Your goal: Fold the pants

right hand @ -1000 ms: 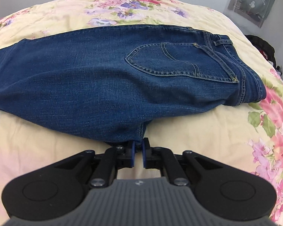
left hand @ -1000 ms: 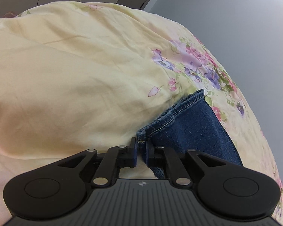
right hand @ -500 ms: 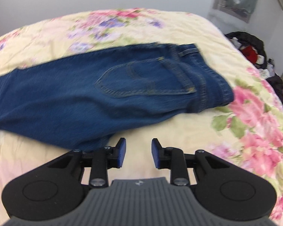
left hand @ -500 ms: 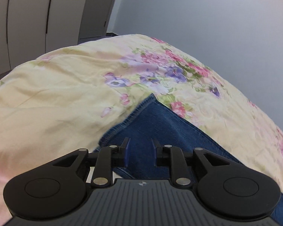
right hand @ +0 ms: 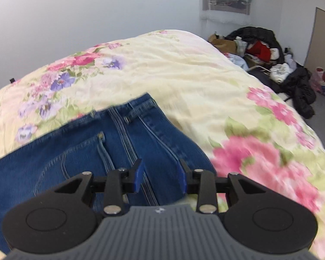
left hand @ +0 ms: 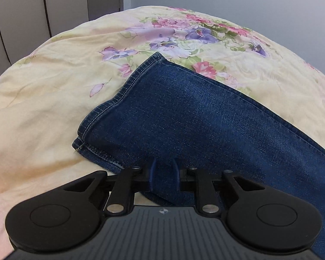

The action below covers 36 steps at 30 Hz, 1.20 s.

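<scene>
Both tools, left and right, hung spread and empty, their jaws just having opened, above the dark blue denim pants lying flat on the floral bed, the waistband blurred and the middle cut off.

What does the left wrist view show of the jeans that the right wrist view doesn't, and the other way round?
Only the left wrist view: the hem end of the jeans leg, plus wardrobe doors behind the bed.

Only the right wrist view: the waistband and back pocket, plus a clothes pile on the floor beyond the bed.

Both: blue jeans lying on the floral bedspread, and an open gripper above the denim, left gripper, right gripper, neither holding anything.
</scene>
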### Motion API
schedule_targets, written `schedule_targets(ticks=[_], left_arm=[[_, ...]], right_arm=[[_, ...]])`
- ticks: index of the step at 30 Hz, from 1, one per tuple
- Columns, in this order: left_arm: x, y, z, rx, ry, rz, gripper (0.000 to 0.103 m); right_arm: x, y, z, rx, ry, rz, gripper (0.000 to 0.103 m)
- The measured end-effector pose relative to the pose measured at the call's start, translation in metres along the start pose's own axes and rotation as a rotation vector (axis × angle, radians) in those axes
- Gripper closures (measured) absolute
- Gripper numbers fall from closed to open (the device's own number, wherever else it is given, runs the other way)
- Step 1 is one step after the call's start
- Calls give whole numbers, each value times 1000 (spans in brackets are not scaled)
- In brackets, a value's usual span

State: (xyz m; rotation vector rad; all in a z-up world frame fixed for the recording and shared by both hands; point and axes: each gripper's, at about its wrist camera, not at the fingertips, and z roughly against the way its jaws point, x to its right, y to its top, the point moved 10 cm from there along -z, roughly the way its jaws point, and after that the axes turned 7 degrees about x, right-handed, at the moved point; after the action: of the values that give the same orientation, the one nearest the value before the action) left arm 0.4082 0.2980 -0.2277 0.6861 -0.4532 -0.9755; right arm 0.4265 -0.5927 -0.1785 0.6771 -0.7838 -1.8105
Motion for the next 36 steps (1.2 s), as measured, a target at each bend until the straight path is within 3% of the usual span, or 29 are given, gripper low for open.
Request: schedule_targets(ticks=[5, 8, 11, 17, 21, 22, 23, 25, 28, 32, 36], left_arm=[[4, -4, -1, 23, 33, -17, 79], [4, -5, -2, 29, 34, -24, 79], [6, -5, -5, 27, 35, -39, 79], [10, -4, -5, 22, 57, -59, 79], [10, 4, 8, 48, 69, -79, 78], [11, 7, 14, 67, 73, -90, 77], [14, 10, 22, 92, 72, -95, 75], [24, 13, 39, 122, 35, -93, 72], [48, 11, 62, 137, -51, -103, 71], [83, -6, 84, 116, -151, -93, 69], [113, -34, 83, 51, -207, -73, 68]], right_arm=[[-35, 21, -61, -48, 113, 20, 80], [-43, 22, -106, -93, 68, 50, 86], [-39, 19, -147, -147, 33, -7, 92], [-42, 24, -176, -135, 0, -20, 94], [-41, 26, -153, -131, 13, 17, 93], [-37, 29, -140, -124, 25, 9, 88], [-32, 32, -128, -109, 22, -1, 74], [-16, 36, -92, -72, 29, -27, 54], [11, 25, -45, -63, 36, -37, 54], [63, -7, -5, -59, 51, -257, 52], [105, -50, -9, -76, 130, -593, 51]])
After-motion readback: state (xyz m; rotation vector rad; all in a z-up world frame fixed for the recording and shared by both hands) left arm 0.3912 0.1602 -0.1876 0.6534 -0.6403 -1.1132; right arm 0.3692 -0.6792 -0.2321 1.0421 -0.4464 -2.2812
